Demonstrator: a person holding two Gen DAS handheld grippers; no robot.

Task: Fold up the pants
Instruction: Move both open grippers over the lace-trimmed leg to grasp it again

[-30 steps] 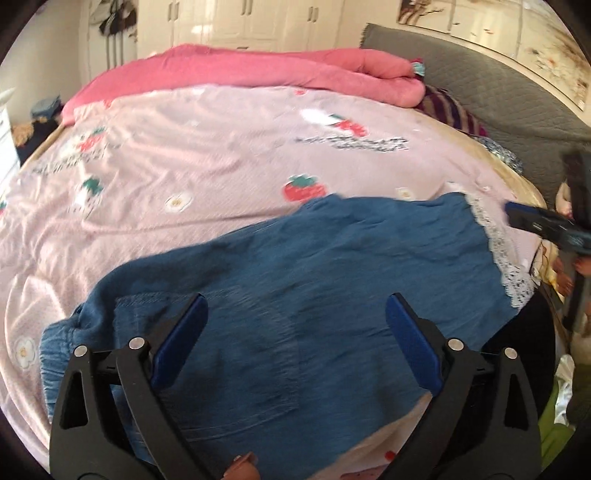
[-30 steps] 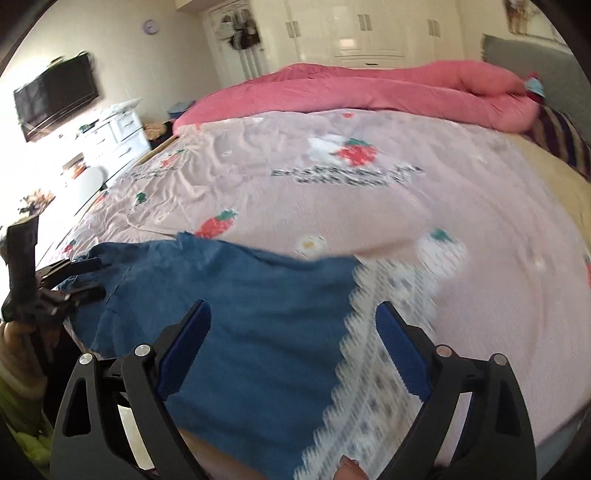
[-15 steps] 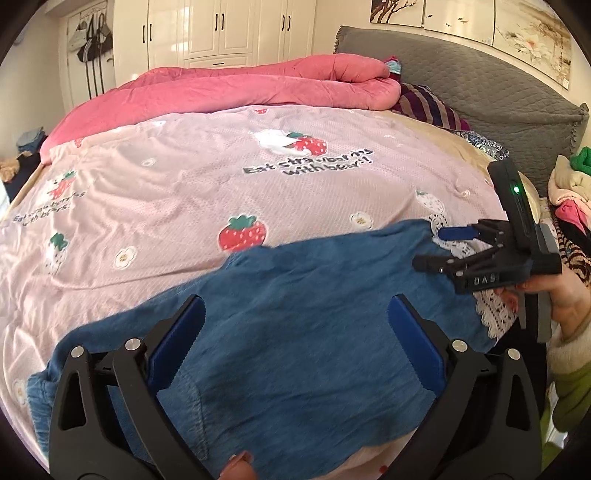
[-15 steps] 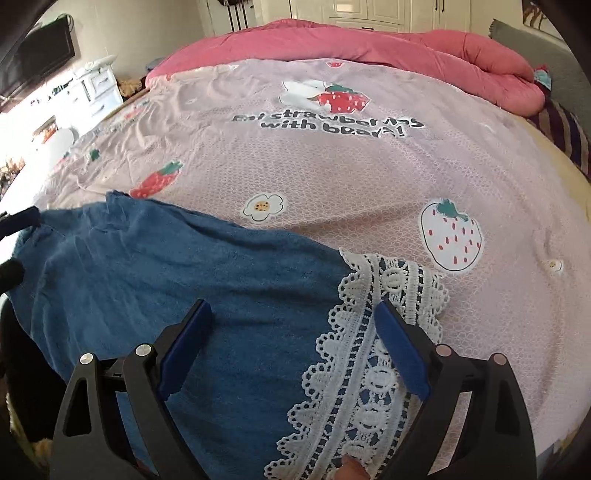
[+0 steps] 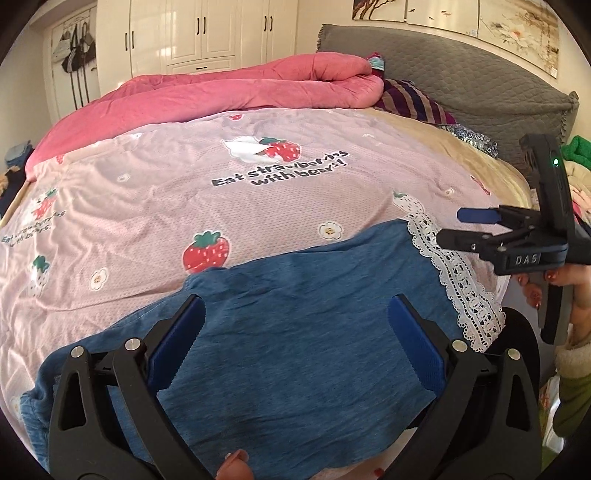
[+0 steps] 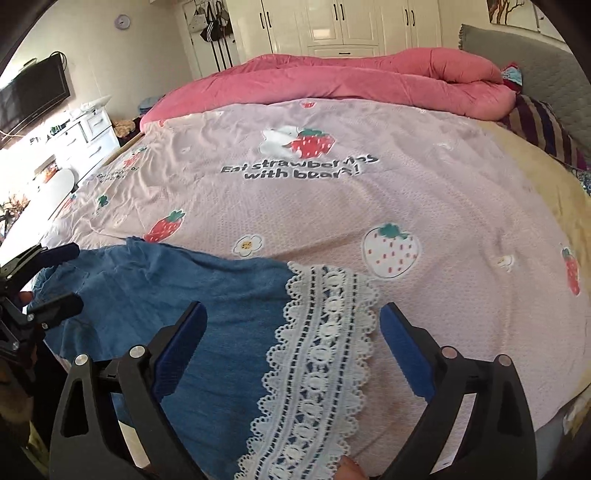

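Blue denim pants [image 5: 295, 332] with a white lace hem [image 5: 454, 280] lie across the near edge of the pink strawberry bedspread [image 5: 221, 206]. My left gripper [image 5: 295, 332] is open and hovers over the middle of the pants. My right gripper [image 6: 291, 339] is open over the lace hem [image 6: 317, 343] at the pants' right end. The right gripper also shows in the left wrist view [image 5: 461, 229], and the left gripper shows in the right wrist view [image 6: 62, 273]. Neither holds cloth.
A rolled pink duvet [image 5: 229, 92] lies along the far side of the bed. A striped pillow [image 5: 413, 99] and a grey headboard [image 5: 461, 74] are at the right. White wardrobes [image 6: 351, 26] stand behind; a TV [image 6: 33, 96] and a dresser [image 6: 85, 136] are at the left.
Both grippers have pulled back and risen a little from the pants. The pants now lie flatter along the bed edge, with the lace hem spread out.
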